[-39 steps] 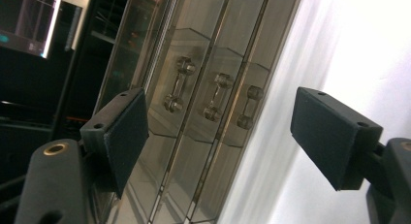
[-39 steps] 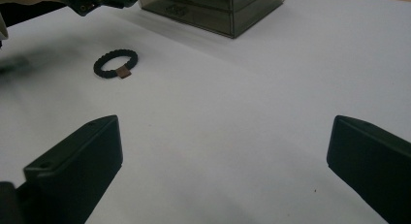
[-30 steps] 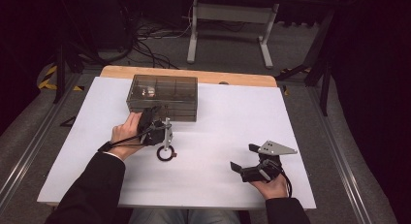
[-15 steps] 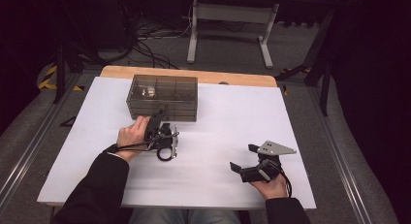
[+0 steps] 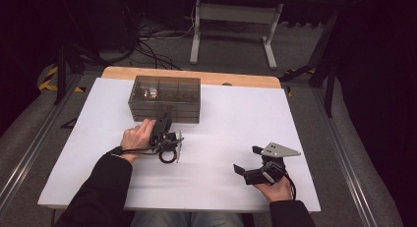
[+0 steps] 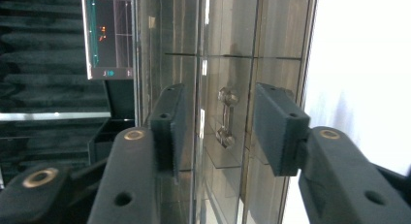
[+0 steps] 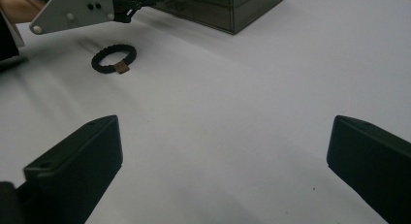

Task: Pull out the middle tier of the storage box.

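High view: the left gripper (image 5: 166, 132) meets the near face of the smoky transparent plastic drawer box (image 5: 164, 97) on the white desk (image 5: 236, 119); a black braided ring (image 5: 167, 156) lies just nearer.

Left gripper view: its jaws, just closing, bracket a clear drawer handle (image 6: 226, 116), not yet pinching; drawer contents indistinct.

Right gripper view: the right gripper (image 7: 228, 170) rests wide open, empty.

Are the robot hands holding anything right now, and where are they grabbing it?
Nothing yet. The left gripper has been closing its fingers around the drawer handle of the smoky plastic box, without touching it. The right gripper is open.
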A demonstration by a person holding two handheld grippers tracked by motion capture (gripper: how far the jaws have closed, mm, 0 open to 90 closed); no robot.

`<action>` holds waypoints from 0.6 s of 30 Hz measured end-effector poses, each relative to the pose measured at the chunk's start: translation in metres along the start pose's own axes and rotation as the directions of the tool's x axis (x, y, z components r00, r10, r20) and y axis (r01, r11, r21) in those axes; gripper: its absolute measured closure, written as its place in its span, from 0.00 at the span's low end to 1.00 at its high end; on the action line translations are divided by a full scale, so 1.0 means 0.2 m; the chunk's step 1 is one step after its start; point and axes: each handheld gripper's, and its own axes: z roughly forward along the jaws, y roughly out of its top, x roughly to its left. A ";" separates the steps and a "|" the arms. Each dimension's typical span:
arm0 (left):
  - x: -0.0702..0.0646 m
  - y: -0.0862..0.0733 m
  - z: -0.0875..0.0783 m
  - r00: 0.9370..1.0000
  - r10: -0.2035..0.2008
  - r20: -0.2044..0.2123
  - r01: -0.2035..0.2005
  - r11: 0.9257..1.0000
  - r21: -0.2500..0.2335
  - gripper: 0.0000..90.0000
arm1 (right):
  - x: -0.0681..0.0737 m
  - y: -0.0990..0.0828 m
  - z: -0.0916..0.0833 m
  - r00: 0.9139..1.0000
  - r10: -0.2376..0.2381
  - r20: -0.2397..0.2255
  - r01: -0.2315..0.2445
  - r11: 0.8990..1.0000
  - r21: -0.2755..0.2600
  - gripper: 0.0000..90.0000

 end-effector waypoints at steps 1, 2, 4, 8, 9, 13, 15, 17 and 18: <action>0.00 0.00 0.00 1.000 0.008 -0.004 -0.008 1.000 0.001 0.65 | 0.00 0.00 0.00 1.000 0.000 0.000 0.000 1.000 -0.001 0.00; -0.01 0.00 0.01 1.000 0.011 -0.007 -0.011 1.000 0.002 0.67 | 0.00 0.00 0.00 1.000 -0.001 0.000 0.001 1.000 -0.002 0.00; -0.02 0.00 0.02 1.000 0.023 -0.014 -0.023 1.000 0.005 0.68 | 0.00 0.00 0.00 1.000 -0.001 0.000 0.001 1.000 -0.003 0.00; -0.03 0.00 0.04 1.000 0.017 -0.022 -0.017 1.000 0.011 0.70 | 0.00 0.00 0.00 1.000 -0.001 -0.001 0.001 1.000 -0.001 0.00; -0.03 0.00 0.04 0.999 0.021 -0.025 -0.021 1.000 0.010 0.71 | 0.00 0.00 0.00 1.000 0.000 -0.001 0.000 1.000 -0.002 0.00; -0.06 0.01 0.05 0.998 0.040 -0.051 -0.039 0.999 0.015 0.75 | 0.00 0.00 0.00 1.000 -0.004 0.001 0.004 1.000 0.001 0.00; -0.06 0.01 0.06 0.997 0.036 -0.062 -0.035 0.999 0.016 0.76 | 0.00 0.00 0.00 1.000 -0.011 0.003 0.011 1.000 0.003 0.00; -0.07 0.01 0.06 0.997 0.036 -0.070 -0.035 0.999 0.016 0.77 | 0.00 0.00 0.00 1.000 -0.010 0.003 0.010 1.000 0.003 0.00; -0.07 0.02 0.07 0.997 0.035 -0.071 -0.034 0.999 0.018 0.77 | 0.00 0.00 0.00 1.000 -0.010 0.003 0.010 1.000 0.003 0.00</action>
